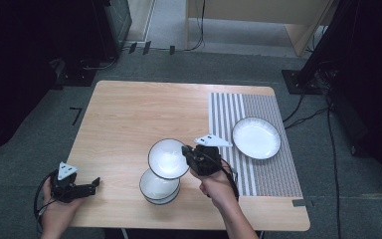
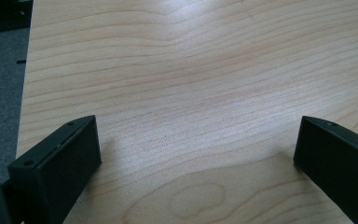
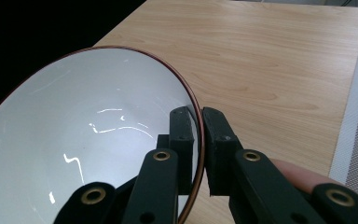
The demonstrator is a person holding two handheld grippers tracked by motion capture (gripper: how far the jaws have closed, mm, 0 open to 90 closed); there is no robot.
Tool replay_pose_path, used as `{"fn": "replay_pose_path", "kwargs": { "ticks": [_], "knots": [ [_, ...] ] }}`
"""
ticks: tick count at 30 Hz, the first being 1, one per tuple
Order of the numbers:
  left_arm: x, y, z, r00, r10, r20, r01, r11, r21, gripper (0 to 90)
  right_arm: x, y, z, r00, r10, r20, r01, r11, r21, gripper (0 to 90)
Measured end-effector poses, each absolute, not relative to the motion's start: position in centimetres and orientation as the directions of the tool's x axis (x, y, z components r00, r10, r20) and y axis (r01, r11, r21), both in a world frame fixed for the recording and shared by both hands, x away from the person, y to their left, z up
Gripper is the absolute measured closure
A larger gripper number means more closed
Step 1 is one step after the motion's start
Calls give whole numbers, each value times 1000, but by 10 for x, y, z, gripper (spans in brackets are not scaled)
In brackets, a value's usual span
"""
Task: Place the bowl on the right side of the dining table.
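My right gripper is shut on the rim of a white bowl with a dark rim, held tilted above a second white bowl that rests on the wooden table. In the right gripper view the bowl fills the left side, and its rim sits pinched in my right gripper. My left gripper rests near the table's front left corner, open. Bare wood lies between the jaws of my left gripper.
A white plate lies on a striped grey placemat at the table's right. Dark stands and cables stand on the floor around the table. A pale wooden cabinet is at the back.
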State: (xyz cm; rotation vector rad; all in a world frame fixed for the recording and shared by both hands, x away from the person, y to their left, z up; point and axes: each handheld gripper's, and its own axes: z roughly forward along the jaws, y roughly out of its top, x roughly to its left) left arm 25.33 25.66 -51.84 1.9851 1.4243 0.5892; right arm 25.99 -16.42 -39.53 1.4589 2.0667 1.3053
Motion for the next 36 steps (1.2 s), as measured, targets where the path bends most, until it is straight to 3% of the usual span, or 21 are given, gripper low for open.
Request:
{"fn": "replay_pose_path", "kwargs": {
  "ticks": [36],
  "knots": [
    [253, 257, -518, 319, 948, 2, 671, -227, 706, 0, 263, -224, -404, -274, 927, 256, 591, -48, 805, 846]
  ]
}}
